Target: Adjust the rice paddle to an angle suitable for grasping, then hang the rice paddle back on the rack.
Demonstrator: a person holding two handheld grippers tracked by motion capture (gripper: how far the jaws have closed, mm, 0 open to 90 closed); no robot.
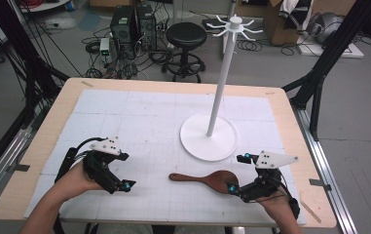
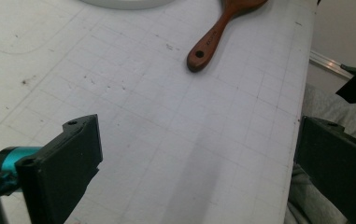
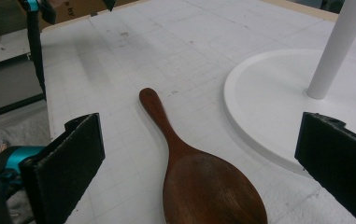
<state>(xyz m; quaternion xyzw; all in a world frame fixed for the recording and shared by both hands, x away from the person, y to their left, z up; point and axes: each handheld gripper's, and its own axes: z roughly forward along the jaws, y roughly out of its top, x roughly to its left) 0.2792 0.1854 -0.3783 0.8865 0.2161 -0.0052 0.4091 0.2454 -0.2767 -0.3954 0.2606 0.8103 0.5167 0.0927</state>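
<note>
On the gridded surface (image 1: 139,122), near the white stand (image 1: 208,138), lies the wooden spoon (image 1: 207,179). Right hand-held gripper (image 1: 236,173): jaws wide apart, straddling the bowl, ungrasped. Left hand-held gripper (image 1: 124,170): open, empty, well apart. Likely next: closing on the spoon.

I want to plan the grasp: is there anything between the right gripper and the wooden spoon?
Nothing visible. The right gripper is open, and the wooden spoon lies flat on the white mat between its jaws. The white stand sits beside it, apart.
</note>
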